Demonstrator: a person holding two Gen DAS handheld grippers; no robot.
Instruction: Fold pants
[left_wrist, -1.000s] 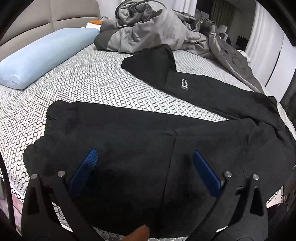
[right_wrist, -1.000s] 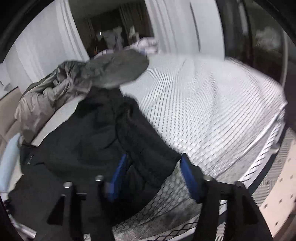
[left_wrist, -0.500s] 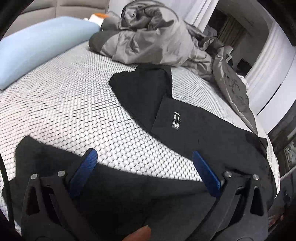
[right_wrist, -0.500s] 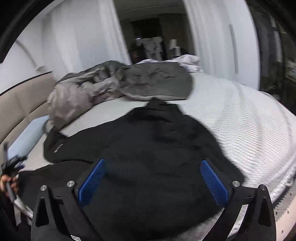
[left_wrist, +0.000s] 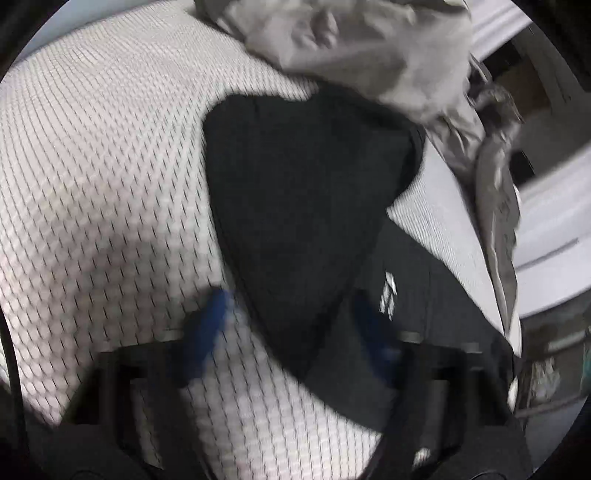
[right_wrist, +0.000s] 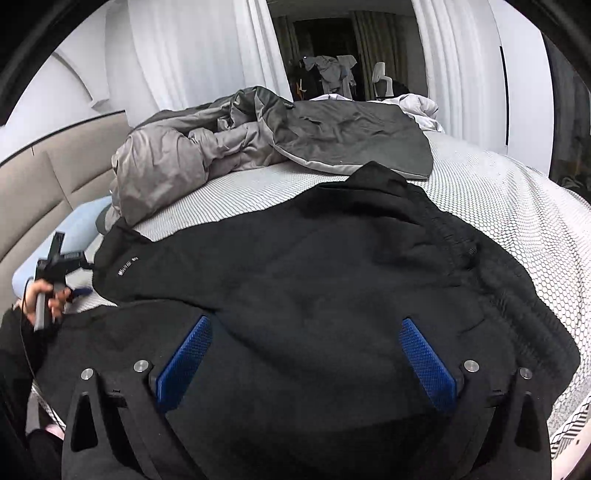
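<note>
The black pants (right_wrist: 314, 266) lie spread across the bed (right_wrist: 524, 206), on its white honeycomb-patterned cover, reaching from the near edge up toward the far side. A crumpled grey duvet (right_wrist: 229, 147) sits at the far side of the bed, just beyond them.

In the right wrist view the right tongs (right_wrist: 306, 358) stand wide over the pants. The two blue pads hover above the broad dark middle of the cloth, one to the left and one to the right, and neither presses on the fabric. The gathered waistband runs along the right side of the pants, to the right of and beyond the right pad. A small white label (right_wrist: 127, 263) shows on the left part of the cloth, well left of these tongs.

The same view shows the left tongs (right_wrist: 79, 292) at the far left, held in a hand (right_wrist: 50, 295), at the left edge of the pants near a light blue pillow (right_wrist: 55, 243).

The left wrist view is blurred by motion. There the left tongs (left_wrist: 291, 332) are closing, at a middling gap. A dark pointed end of the pants (left_wrist: 306, 199) reaches down between the two blue pads, with the white label just to its right. The left pad lies over bare bed cover, the right one over black cloth. The pads do not appear to pinch the fabric, though the blur keeps that from being certain.
</note>
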